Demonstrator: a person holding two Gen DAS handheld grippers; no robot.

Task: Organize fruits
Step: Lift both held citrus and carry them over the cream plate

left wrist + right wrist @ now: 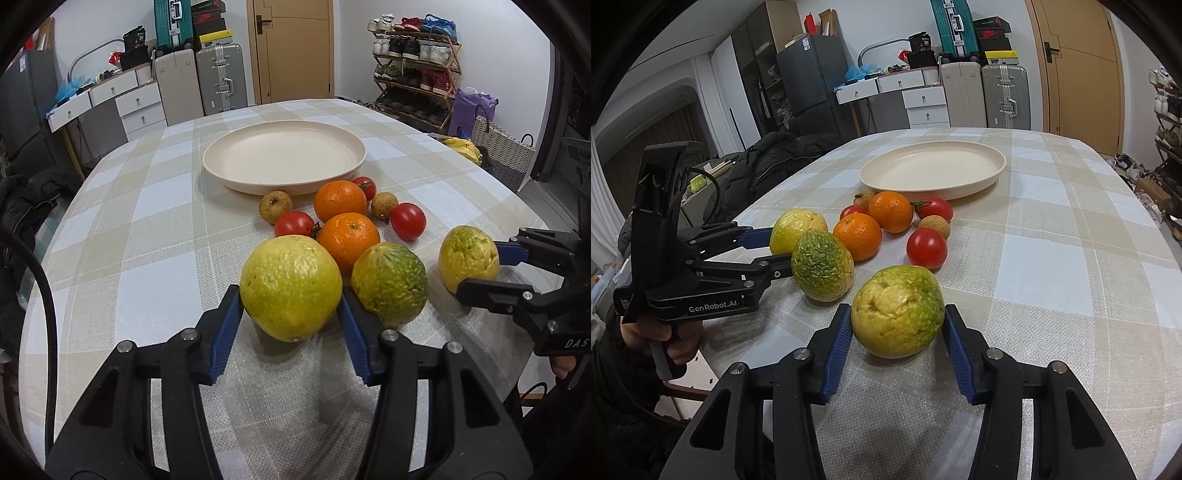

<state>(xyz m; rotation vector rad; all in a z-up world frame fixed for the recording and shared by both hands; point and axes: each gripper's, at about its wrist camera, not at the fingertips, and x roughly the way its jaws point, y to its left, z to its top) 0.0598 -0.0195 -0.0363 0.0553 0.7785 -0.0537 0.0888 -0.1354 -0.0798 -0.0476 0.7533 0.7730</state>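
My left gripper (290, 295) is shut on a smooth yellow fruit (291, 288), its blue pads pressed on both sides as it rests on the checked cloth. My right gripper (895, 314) is shut on a dented yellow-green fruit (897, 312), also on the cloth. Between them lies a green-mottled fruit (389, 282). Behind it sit two oranges (349, 240), three tomatoes (408, 221) and two small brown fruits (275, 206). A cream plate (284, 177) with nothing on it stands just beyond them. A hand holds the left gripper (781, 245) in the right wrist view.
Bananas (461, 146) lie at the table's far right edge. A dark coat (764, 162) is draped over a seat by the table's left side. Suitcases, drawers and a shoe rack (413, 66) line the walls beyond.
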